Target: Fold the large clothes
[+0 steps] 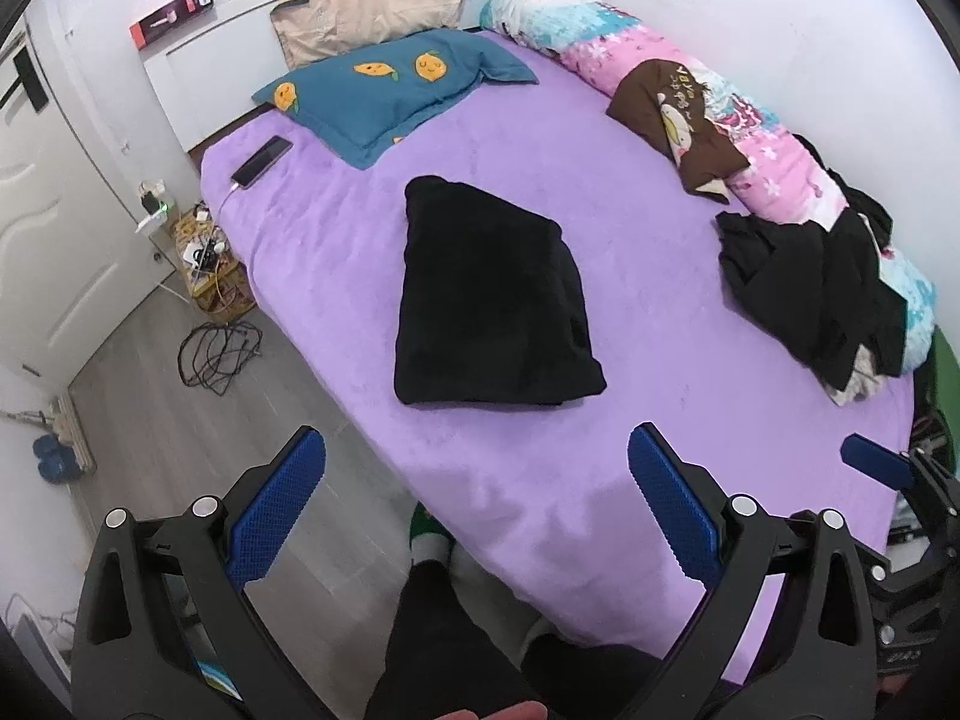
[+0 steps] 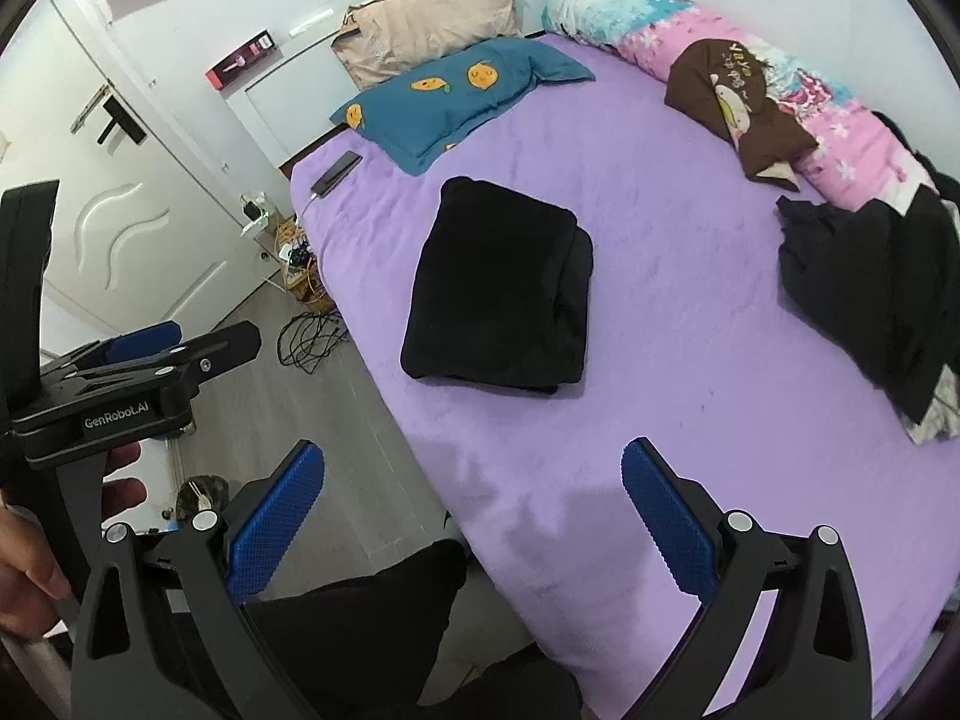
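Both pairs of jaws stand spread wide and hold nothing. On the left gripper (image 1: 477, 498) and the right gripper (image 2: 474, 510) alike, black hinged arms carry blue pads (image 1: 276, 504) with a fine knurled, diamond-grid surface. They hang above the near edge of the bed (image 1: 540, 504), with the person's dark-clad legs (image 1: 438, 648) below them and a grey wood-grain floor (image 1: 180, 438) to one side.

Farther on, in the middle of the soft, slightly fuzzy purple sheet (image 2: 690, 312), lies the folded black garment (image 1: 492, 300). It is a thick, roughly rectangular packet, plush and matte, with rounded corners and layered edges showing along its near side and one flank. It sits well apart from both grippers.

Off toward the wall, an unfolded heap of black clothes (image 1: 816, 282) lies crumpled, touching a long rolled quilt (image 1: 774, 156) printed in pink and turquoise. At the head of the bed rest a teal pillow (image 1: 390, 96) with orange fruit figures, a beige pillow (image 1: 372, 3) behind it, and a dark phone (image 1: 262, 161) on a white cable.
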A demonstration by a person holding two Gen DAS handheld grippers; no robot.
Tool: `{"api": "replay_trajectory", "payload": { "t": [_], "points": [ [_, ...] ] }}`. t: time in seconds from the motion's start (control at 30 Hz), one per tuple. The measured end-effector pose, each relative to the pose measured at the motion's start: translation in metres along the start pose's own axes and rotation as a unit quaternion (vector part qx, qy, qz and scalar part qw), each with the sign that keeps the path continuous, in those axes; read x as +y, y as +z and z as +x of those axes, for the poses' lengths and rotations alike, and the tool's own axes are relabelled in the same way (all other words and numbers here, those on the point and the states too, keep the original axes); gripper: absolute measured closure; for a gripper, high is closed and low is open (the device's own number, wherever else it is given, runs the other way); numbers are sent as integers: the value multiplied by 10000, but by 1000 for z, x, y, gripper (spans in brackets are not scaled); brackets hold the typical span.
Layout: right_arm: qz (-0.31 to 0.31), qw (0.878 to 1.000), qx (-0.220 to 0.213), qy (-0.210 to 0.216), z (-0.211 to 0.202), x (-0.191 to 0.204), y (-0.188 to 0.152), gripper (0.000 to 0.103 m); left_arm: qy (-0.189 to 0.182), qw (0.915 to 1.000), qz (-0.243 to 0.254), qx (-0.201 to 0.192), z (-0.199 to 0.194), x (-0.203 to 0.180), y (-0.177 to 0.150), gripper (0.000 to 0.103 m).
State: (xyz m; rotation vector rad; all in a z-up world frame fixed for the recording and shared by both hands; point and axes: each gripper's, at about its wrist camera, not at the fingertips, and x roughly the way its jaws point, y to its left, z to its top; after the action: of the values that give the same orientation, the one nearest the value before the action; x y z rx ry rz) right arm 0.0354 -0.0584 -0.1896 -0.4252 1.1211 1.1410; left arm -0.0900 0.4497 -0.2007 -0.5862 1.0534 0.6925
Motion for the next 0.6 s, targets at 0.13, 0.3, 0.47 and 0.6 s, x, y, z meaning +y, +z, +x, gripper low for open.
{"api": "replay_trajectory", "payload": {
  "t": [0.13,0.3,0.47,0.6],
  "points": [
    [-10,10000,-50,-12,-1,2,2,6,-52,9999,-74,42,2,4,1,6],
    [63,9999,31,95,3,4,1,6,7,9999,-129,-85,-3,9,1,6],
    [53,9999,13,109,4,6,3,6,2,9999,-151,7,-2,13,0,6],
    [31,10000,-9,84,3,8,4,6,-8,9999,-131,80,0,14,0,6]
  ]
}}
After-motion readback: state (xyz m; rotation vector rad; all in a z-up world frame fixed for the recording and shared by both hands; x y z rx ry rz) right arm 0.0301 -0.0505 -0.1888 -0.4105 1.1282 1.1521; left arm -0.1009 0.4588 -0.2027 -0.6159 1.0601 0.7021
